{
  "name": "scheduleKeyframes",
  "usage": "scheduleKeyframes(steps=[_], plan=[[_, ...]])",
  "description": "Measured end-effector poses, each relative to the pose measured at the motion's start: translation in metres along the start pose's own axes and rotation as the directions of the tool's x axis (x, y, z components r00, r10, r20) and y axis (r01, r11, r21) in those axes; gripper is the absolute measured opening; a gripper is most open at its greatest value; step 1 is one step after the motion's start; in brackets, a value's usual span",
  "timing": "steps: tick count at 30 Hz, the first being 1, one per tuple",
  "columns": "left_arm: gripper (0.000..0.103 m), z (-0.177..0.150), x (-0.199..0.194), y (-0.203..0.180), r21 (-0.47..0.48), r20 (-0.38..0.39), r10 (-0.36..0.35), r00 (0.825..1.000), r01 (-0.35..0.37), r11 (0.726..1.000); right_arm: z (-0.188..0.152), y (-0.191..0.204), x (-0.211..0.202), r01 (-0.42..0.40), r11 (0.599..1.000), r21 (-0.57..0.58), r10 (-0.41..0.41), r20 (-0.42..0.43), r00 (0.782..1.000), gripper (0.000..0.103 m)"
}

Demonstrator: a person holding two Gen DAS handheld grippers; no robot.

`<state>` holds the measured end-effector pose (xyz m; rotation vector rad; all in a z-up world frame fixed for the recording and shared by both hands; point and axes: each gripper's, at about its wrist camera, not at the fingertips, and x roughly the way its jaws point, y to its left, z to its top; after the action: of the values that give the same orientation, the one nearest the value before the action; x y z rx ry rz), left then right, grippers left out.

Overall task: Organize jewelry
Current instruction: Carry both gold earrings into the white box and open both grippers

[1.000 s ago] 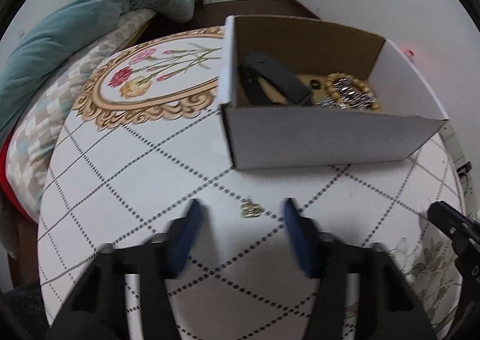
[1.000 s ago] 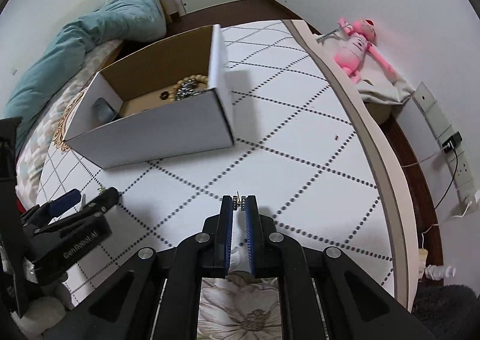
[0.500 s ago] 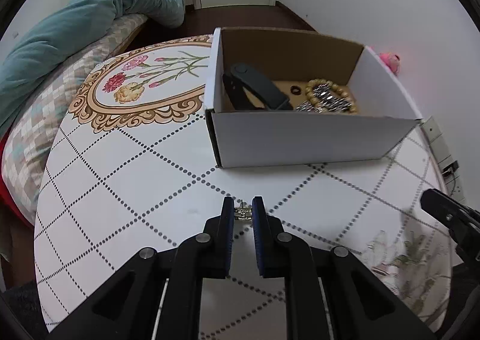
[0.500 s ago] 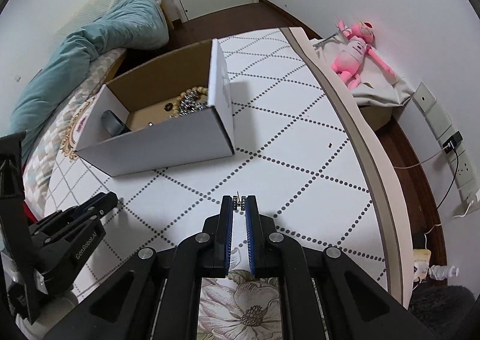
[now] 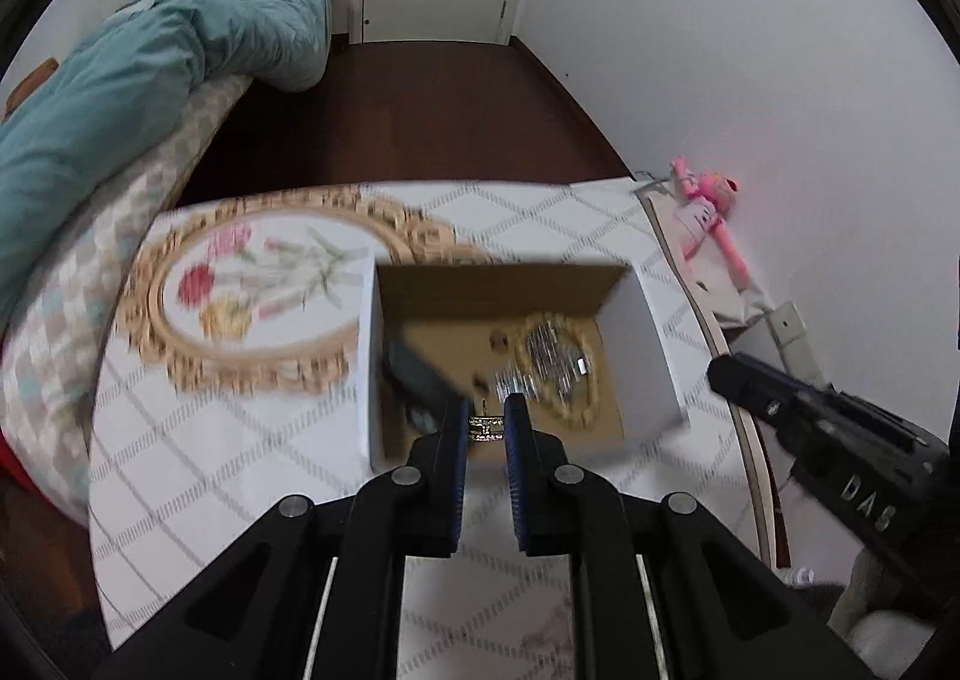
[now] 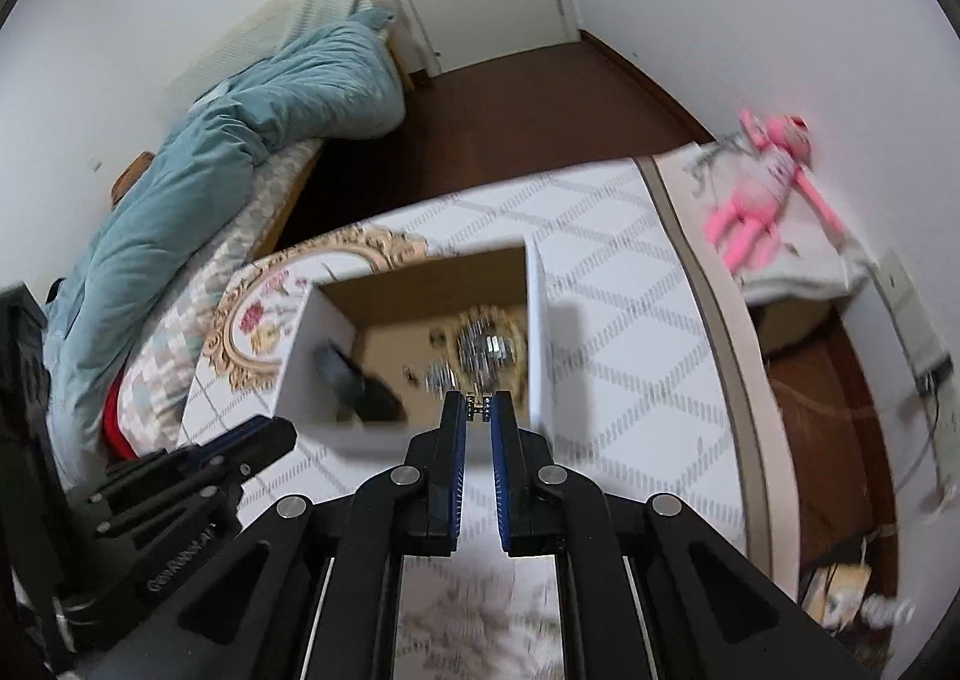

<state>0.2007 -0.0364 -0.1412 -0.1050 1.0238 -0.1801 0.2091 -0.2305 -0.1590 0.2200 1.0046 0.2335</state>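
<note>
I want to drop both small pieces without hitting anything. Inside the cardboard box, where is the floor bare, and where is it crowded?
In the box, bare cardboard runs along the far wall, and between the dark strap and the bead bracelet. The right half is crowded. The left gripper holds the gold ring.

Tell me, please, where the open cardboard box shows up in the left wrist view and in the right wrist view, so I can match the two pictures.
Left wrist view: the cardboard box sits at centre, just beyond the left gripper, which holds a small ring.
Right wrist view: the box lies centre, slightly left, ahead of the right gripper.
Shared landmark: the beaded bracelet inside the box.
</note>
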Motion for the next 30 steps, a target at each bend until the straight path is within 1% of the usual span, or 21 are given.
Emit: scheduleKeyframes(steps=[2, 5, 8, 10, 12, 13, 14, 15, 16, 17, 19, 21, 22, 23, 24, 25, 26, 27, 29, 30], plan=[[0.01, 0.021, 0.014, 0.004, -0.008, -0.031, 0.001, 1.0, -0.001, 1.0, 0.019, 0.003, 0.015, -0.006, 1.0, -0.015, 0.005, -0.034, 0.999, 0.009], [0.01, 0.04, 0.031, 0.008, 0.011, -0.061, 0.022, 0.998, -0.021, 1.0, 0.042, 0.002, 0.042, -0.01, 1.0, -0.028, 0.008, -0.101, 0.995, 0.009], [0.011, 0.051, 0.039, 0.012, 0.018, -0.074, 0.039, 0.996, -0.038, 0.999, 0.055, 0.001, 0.064, 0.004, 0.999, -0.051, -0.012, -0.16, 0.987, 0.009], [0.012, 0.057, 0.043, 0.015, 0.011, -0.092, 0.058, 0.994, -0.058, 0.998, 0.059, -0.001, 0.073, 0.008, 0.999, -0.048, -0.016, -0.186, 0.982, 0.009], [0.015, 0.063, 0.046, 0.018, 0.004, -0.106, 0.073, 0.992, -0.073, 0.997, 0.061, -0.003, 0.077, 0.023, 0.999, -0.045, -0.032, -0.197, 0.98, 0.01], [0.02, 0.065, 0.047, 0.019, 0.003, -0.11, 0.084, 0.99, -0.084, 0.996, 0.063, -0.003, 0.079, 0.03, 0.999, -0.045, -0.038, -0.206, 0.978, 0.012], [0.03, 0.067, 0.047, 0.02, 0.005, -0.111, 0.1, 0.989, -0.1, 0.995, 0.065, -0.005, 0.08, 0.032, 0.999, -0.041, -0.04, -0.207, 0.977, 0.019], [0.037, 0.068, 0.046, 0.02, 0.007, -0.106, 0.107, 0.989, -0.107, 0.994, 0.067, -0.006, 0.079, 0.036, 0.999, -0.037, -0.043, -0.205, 0.978, 0.025], [0.054, 0.069, 0.045, 0.021, 0.01, -0.094, 0.125, 0.988, -0.125, 0.992, 0.068, -0.007, 0.079, 0.039, 0.999, -0.038, -0.046, -0.201, 0.979, 0.036], [0.064, 0.07, 0.042, 0.022, 0.008, -0.074, 0.141, 0.987, -0.141, 0.99, 0.069, -0.007, 0.076, 0.045, 0.998, -0.039, -0.052, -0.192, 0.98, 0.039], [0.066, 0.071, 0.039, 0.026, -0.006, -0.058, 0.149, 0.987, -0.15, 0.989, 0.071, -0.006, 0.074, 0.06, 0.997, -0.048, -0.068, -0.185, 0.98, 0.04], [0.066, 0.068, 0.038, 0.032, -0.029, -0.061, 0.153, 0.986, -0.155, 0.987, 0.069, -0.005, 0.07, 0.085, 0.994, -0.064, -0.095, -0.174, 0.98, 0.043], [0.071, 0.066, 0.037, 0.033, -0.037, -0.061, 0.156, 0.986, -0.159, 0.987, 0.067, -0.004, 0.068, 0.105, 0.992, -0.076, -0.116, -0.167, 0.979, 0.045], [0.084, 0.062, 0.036, 0.036, -0.045, -0.059, 0.16, 0.985, -0.163, 0.986, 0.064, -0.003, 0.066, 0.123, 0.989, -0.085, -0.135, -0.162, 0.978, 0.048], [0.091, 0.059, 0.036, 0.037, -0.047, -0.057, 0.162, 0.985, -0.165, 0.985, 0.063, -0.003, 0.065, 0.138, 0.986, -0.093, -0.152, -0.157, 0.976, 0.05], [0.097, 0.055, 0.035, 0.037, -0.047, -0.053, 0.168, 0.984, -0.17, 0.984, 0.059, -0.002, 0.064, 0.162, 0.981, -0.104, -0.177, -0.152, 0.972, 0.055], [0.099, 0.051, 0.033, 0.038, -0.046, -0.048, 0.177, 0.983, -0.179, 0.983, 0.055, -0.002, 0.063, 0.19, 0.975, -0.115, -0.206, -0.143, 0.968, 0.061], [0.099, 0.048, 0.032, 0.038, -0.045, -0.046, 0.186, 0.982, -0.188, 0.981, 0.051, -0.003, 0.061, 0.207, 0.971, -0.119, -0.223, -0.137, 0.965, 0.065], [0.102, 0.04, 0.031, 0.038, -0.045, -0.047, 0.2, 0.979, -0.203, 0.978, 0.045, -0.005, 0.059, 0.241, 0.962, -0.126, -0.256, -0.124, 0.959, 0.081], [0.102, 0.035, 0.03, 0.038, -0.048, -0.046, 0.209, 0.977, -0.211, 0.976, 0.041, -0.005, 0.057, 0.258, 0.958, -0.129, -0.273, -0.118, 0.955, 0.085]])
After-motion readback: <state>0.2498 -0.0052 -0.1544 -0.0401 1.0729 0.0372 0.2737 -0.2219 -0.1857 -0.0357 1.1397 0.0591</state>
